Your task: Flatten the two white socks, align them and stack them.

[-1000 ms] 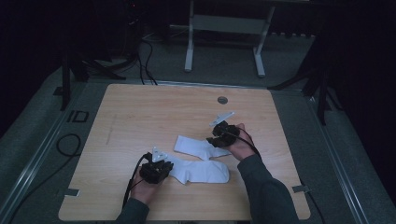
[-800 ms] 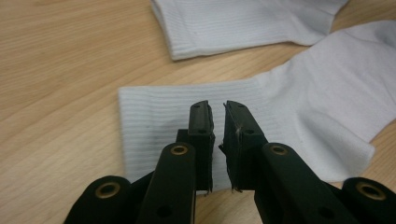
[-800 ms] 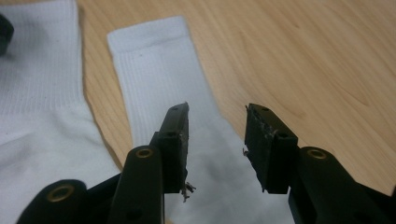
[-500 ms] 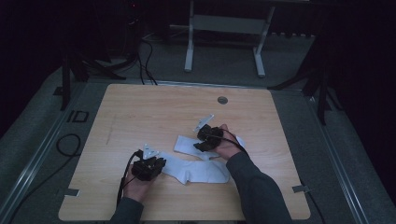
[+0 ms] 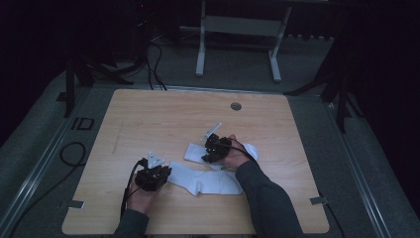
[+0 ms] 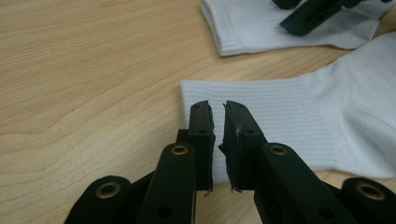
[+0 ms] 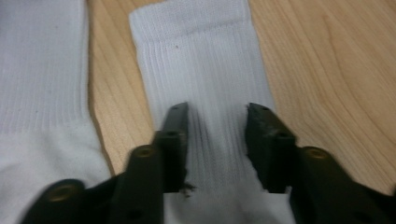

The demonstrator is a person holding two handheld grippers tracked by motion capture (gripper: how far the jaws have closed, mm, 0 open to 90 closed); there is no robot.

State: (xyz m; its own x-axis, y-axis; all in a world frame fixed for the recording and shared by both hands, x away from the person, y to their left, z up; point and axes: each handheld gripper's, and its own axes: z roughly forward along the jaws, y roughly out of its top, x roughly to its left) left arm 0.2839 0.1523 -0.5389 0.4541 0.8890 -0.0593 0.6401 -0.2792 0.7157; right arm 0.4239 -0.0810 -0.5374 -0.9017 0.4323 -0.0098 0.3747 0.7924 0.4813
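Two white socks lie on the wooden table [image 5: 148, 119]. The near sock [image 5: 208, 182] [image 6: 299, 121] stretches left to right, and my left gripper [image 5: 162, 174] [image 6: 218, 109] hovers at its ribbed cuff, jaws almost together with nothing between them. The far sock [image 5: 194, 152] [image 7: 201, 51] lies just behind it. My right gripper [image 5: 207, 157] [image 7: 217, 112] is low over its ribbed leg. Its jaws stand apart, one on each side of the fabric, and have just been closing. The near sock [image 7: 37, 70] runs alongside at the left of the right gripper view.
A round grommet [image 5: 236, 106] sits near the table's far edge. Beyond the table stand a metal frame's legs [image 5: 200, 59], and cables [image 5: 69, 153] lie on the floor at the left. Bare wood stretches across the left and far parts of the tabletop.
My right gripper has moved left and down along the far sock, and its jaws have narrowed. The left gripper has barely shifted.
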